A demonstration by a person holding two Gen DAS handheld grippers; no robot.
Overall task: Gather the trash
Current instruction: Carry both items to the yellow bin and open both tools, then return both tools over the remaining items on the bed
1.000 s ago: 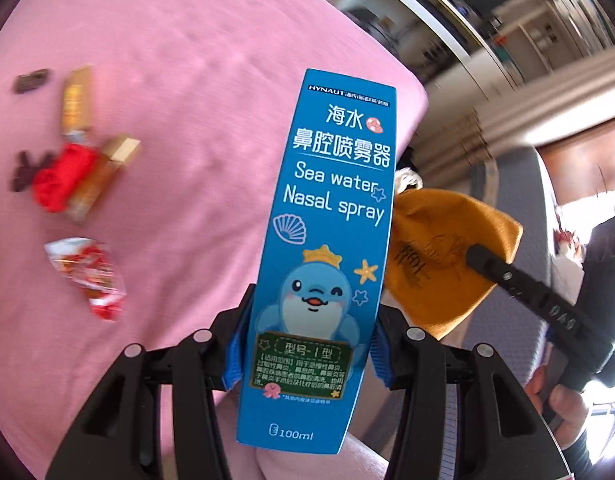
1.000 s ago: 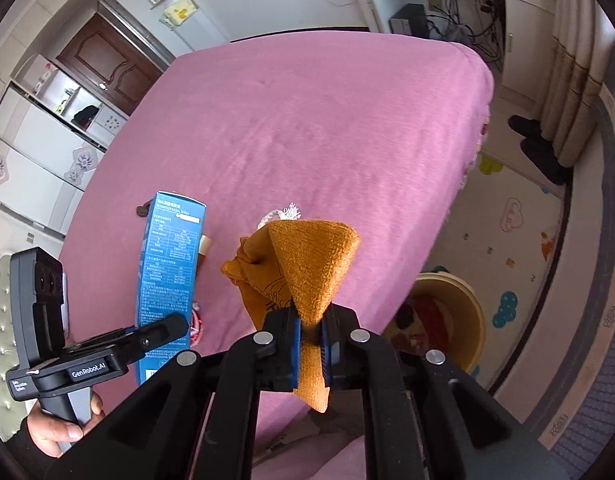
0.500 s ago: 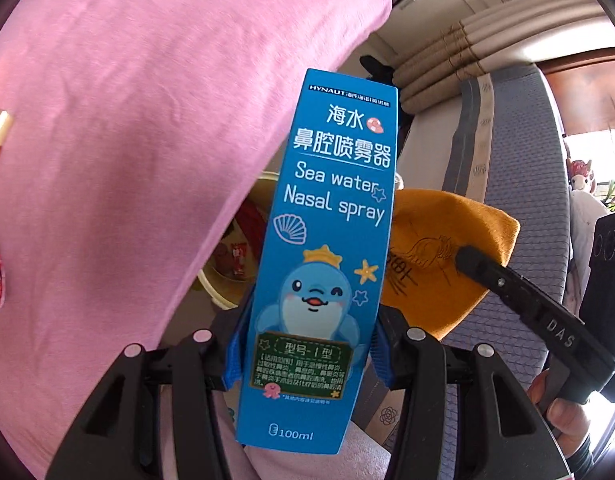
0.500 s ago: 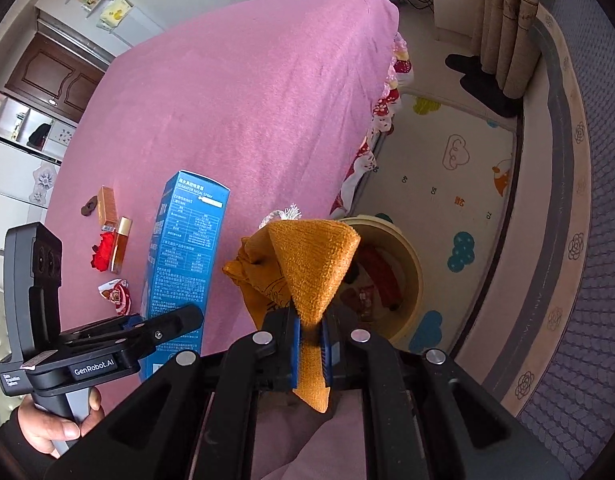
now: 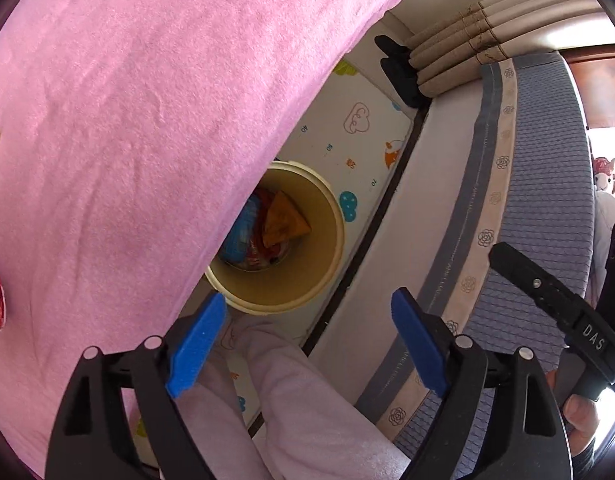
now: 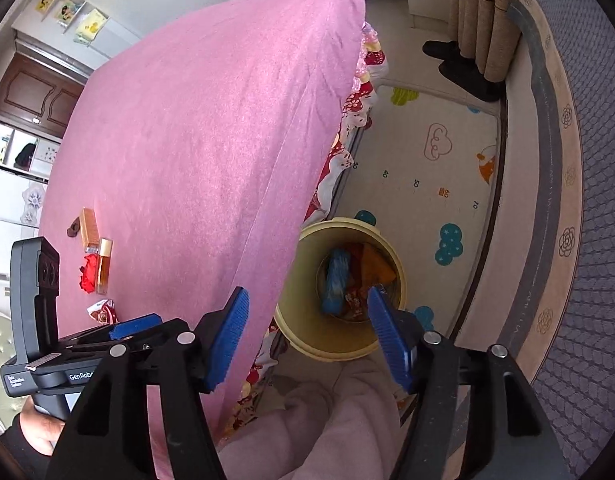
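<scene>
My left gripper (image 5: 307,340) hangs over a yellow trash bin (image 5: 327,284) on the floor, its jaws opening with nothing between them. The blue nasal spray box (image 5: 241,236) and the orange cloth (image 5: 285,220) lie inside the bin. My right gripper (image 6: 307,334) is above the same bin (image 6: 335,346), jaws also opening and empty; the blue box (image 6: 337,276) and orange cloth (image 6: 377,266) show at the bottom. More trash sits on the pink table (image 6: 195,140): gold wrappers (image 6: 89,228), a red-white wrapper (image 6: 103,312), a red scrap (image 6: 89,276).
The bin stands half under the pink table's edge (image 5: 235,184). A person's leg in pale pink trousers (image 6: 339,420) is just below both grippers. A patterned play mat (image 6: 427,168), a grey sofa edge (image 5: 539,200) and dark slippers (image 6: 459,68) lie beyond.
Both grippers let go: the blue box left the left jaws and the orange cloth left the right jaws, and both now lie in the bin. Both views have shifted off the table toward the bin.
</scene>
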